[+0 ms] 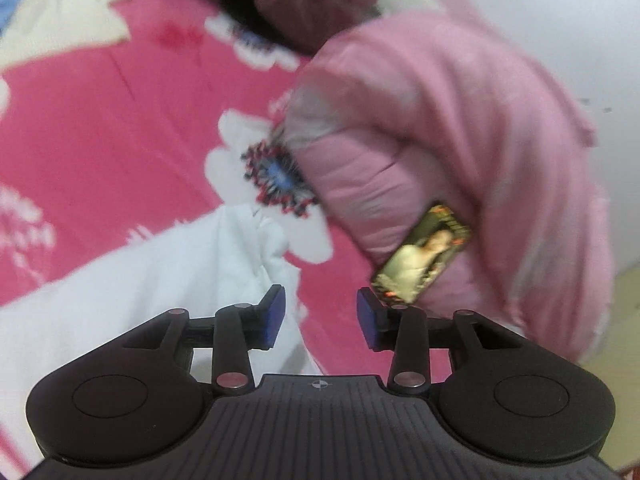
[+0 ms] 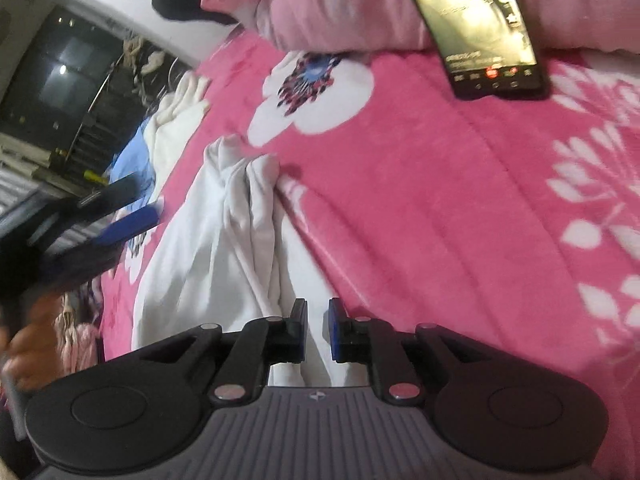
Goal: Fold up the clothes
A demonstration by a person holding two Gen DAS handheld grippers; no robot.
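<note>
1. A bright pink fleece blanket (image 2: 440, 208) printed with large white flowers covers the bed, and both views look down on it; a white wall (image 1: 560, 20) rises behind.
2. The left gripper (image 1: 321, 318) hangs over the blanket with its blue-padded jaws standing apart and nothing between them; the edge of the cloth lies just beneath its left finger.
3. The right gripper (image 2: 318, 330) has its jaws only narrowly parted, with white cloth showing through the gap; the pads do not visibly press on it.
4. The crumpled white cotton garment (image 2: 224, 240) lies bunched in folds on the blanket, running from both grippers away toward a white flower print.
5. A lit black smartphone (image 2: 488, 28) leans against a puffy pale pink quilted bundle (image 1: 440, 140) at the far edge of the blanket.
6. A cream cloth (image 1: 76, 8) and a blue cloth (image 2: 132, 160) lie farther off, well apart from the white garment.
7. In the right view, the other gripper appears blurred at the left edge.
</note>
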